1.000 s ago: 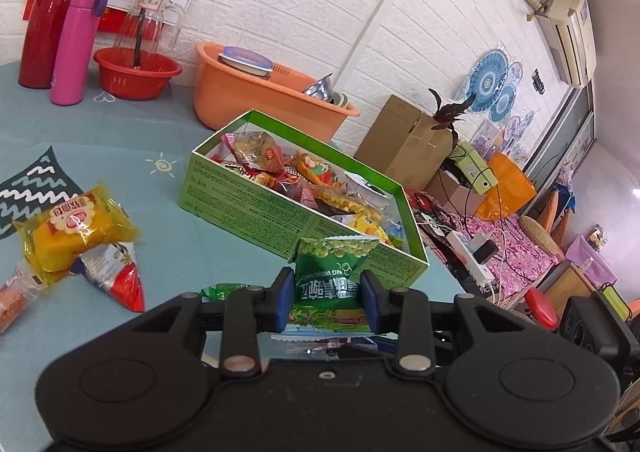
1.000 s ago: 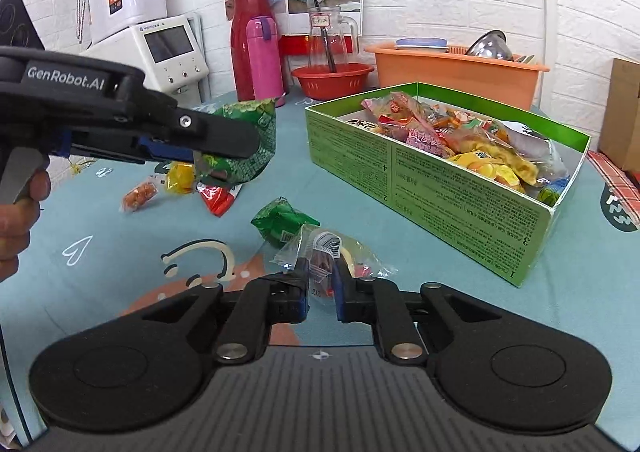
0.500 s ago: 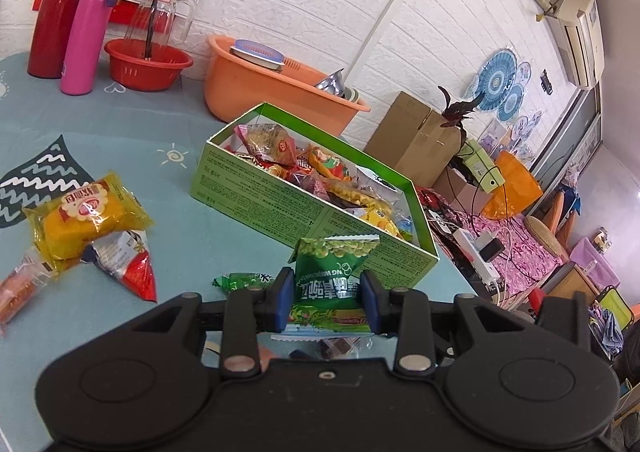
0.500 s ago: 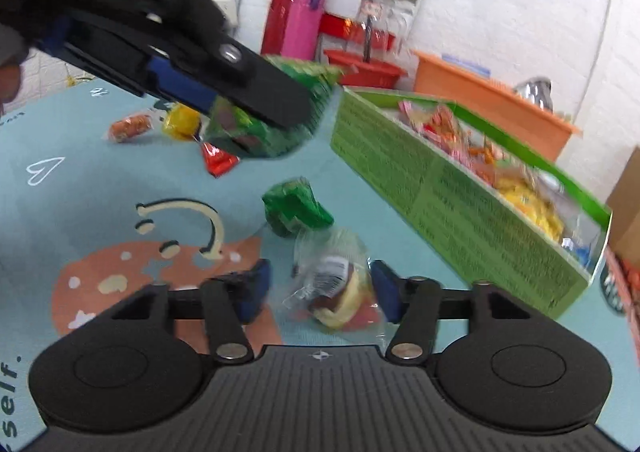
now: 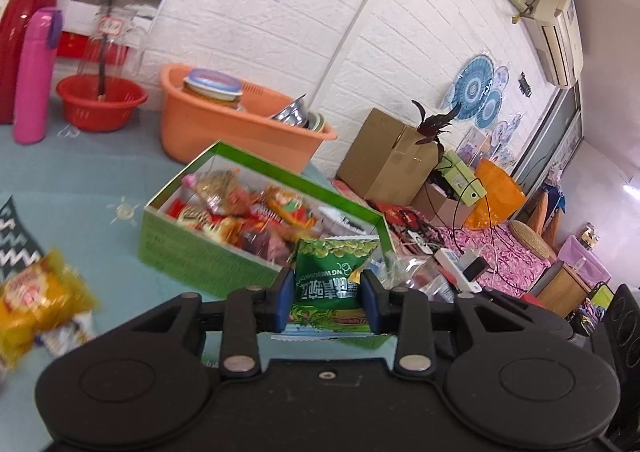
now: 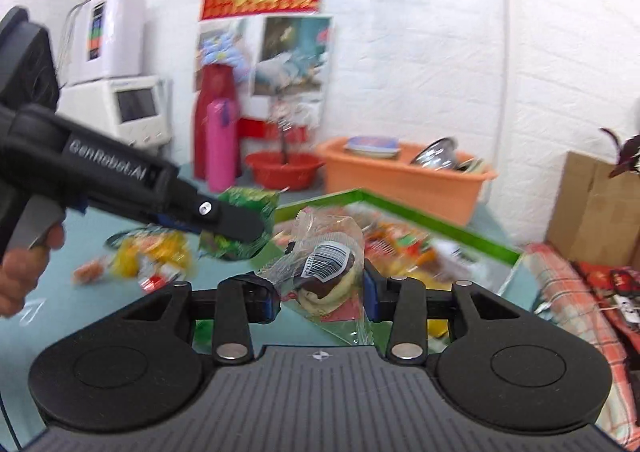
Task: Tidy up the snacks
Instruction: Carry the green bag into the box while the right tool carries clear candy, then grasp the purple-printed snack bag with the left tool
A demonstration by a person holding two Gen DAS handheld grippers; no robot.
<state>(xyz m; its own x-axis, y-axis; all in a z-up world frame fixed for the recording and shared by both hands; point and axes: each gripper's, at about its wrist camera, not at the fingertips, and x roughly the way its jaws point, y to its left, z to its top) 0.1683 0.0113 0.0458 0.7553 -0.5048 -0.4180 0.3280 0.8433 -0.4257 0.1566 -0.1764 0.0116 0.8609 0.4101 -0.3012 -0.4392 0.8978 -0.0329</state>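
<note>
1. Two tools are in view, each carrying one packet: the left tool [image 5: 326, 302] is clamped on a green pea snack bag [image 5: 334, 276], and the right tool [image 6: 320, 298] is closed on a clear-wrapped pastry [image 6: 326, 272] with a barcode sticker.
2. One green cardboard box [image 5: 200, 256], open-topped and rectangular, sits on the teal desk [image 5: 80, 175] at 12 o'clock from the left tool, packed with crinkly foil snack packets.
3. The left tool is held above the box's near corner; in the right view it reaches in from 9 o'clock, the person's hand [image 6: 24, 272] on its grip.
4. The right tool is raised over the box's near edge, pointing level.
5. One yellow plastic snack bag [image 5: 36, 304] lies loose on the desk at 9 o'clock, blurred.
6. One orange plastic tub [image 5: 224, 127] stands behind the box at 12 o'clock.
</note>
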